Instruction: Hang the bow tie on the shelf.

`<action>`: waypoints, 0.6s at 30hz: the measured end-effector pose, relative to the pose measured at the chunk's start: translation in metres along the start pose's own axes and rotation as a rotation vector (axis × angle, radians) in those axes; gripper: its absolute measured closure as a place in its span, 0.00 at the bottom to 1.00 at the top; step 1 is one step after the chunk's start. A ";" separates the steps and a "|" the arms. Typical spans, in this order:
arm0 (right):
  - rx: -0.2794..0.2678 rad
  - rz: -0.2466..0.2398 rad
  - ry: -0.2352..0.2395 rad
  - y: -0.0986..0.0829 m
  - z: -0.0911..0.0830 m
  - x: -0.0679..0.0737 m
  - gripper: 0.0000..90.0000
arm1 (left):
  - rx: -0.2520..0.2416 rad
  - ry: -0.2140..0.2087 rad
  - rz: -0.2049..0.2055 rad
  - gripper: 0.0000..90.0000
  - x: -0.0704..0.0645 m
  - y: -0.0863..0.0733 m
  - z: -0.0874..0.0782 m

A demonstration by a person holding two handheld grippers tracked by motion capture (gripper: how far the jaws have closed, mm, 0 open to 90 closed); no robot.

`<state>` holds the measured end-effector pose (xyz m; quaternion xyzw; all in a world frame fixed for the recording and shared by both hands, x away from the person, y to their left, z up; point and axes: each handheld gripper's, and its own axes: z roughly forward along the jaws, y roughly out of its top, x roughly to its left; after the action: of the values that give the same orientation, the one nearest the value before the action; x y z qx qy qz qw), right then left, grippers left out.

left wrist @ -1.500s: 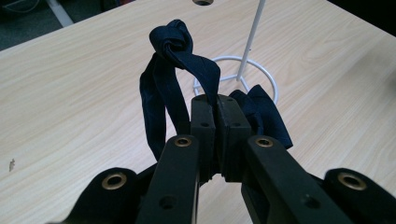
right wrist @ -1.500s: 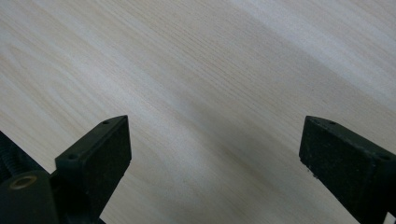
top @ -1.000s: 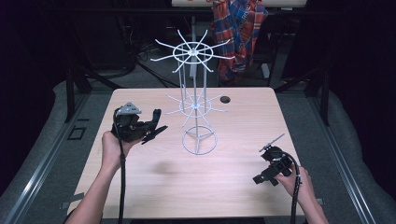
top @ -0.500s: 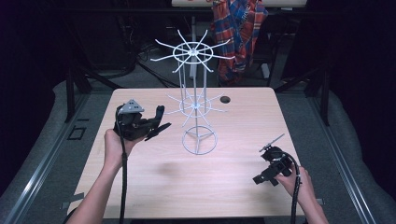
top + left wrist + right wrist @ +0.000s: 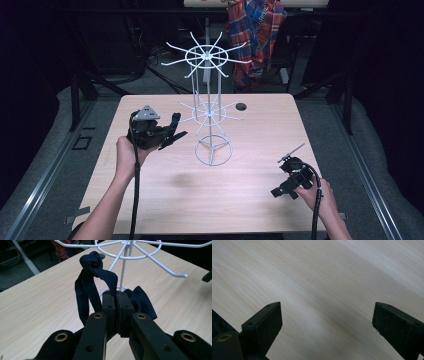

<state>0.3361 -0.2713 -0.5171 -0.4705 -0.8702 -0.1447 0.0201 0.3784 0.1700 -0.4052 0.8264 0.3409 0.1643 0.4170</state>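
A white wire rack (image 5: 210, 107) with two tiers of radiating hooks stands at the middle of the wooden table (image 5: 165, 195). My left gripper (image 5: 175, 131) is held up left of the rack, its jaws pointing toward the lower hooks. In the left gripper view the left gripper (image 5: 115, 305) is shut on a knotted dark blue fabric loop (image 5: 92, 277), just short of the rack's lower ring (image 5: 125, 251). My right gripper (image 5: 283, 191) rests low near the table's front right corner. Its jaws (image 5: 325, 325) stand wide open over bare wood.
A small dark round hole (image 5: 241, 106) sits in the table behind the rack. A plaid garment (image 5: 255, 30) hangs beyond the far edge. Dark floor and cables surround the table.
My left gripper has drifted slightly right toward the rack with the fabric loop in it. The right gripper has stayed put.
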 end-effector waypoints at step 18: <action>-0.025 0.022 0.002 -0.001 0.002 0.001 0.10 | 0.029 -0.019 0.008 0.96 -0.001 0.003 0.024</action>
<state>0.3347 -0.2709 -0.5191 -0.4803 -0.8630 -0.1557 0.0165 0.3922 0.1543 -0.4168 0.8351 0.3361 0.1532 0.4076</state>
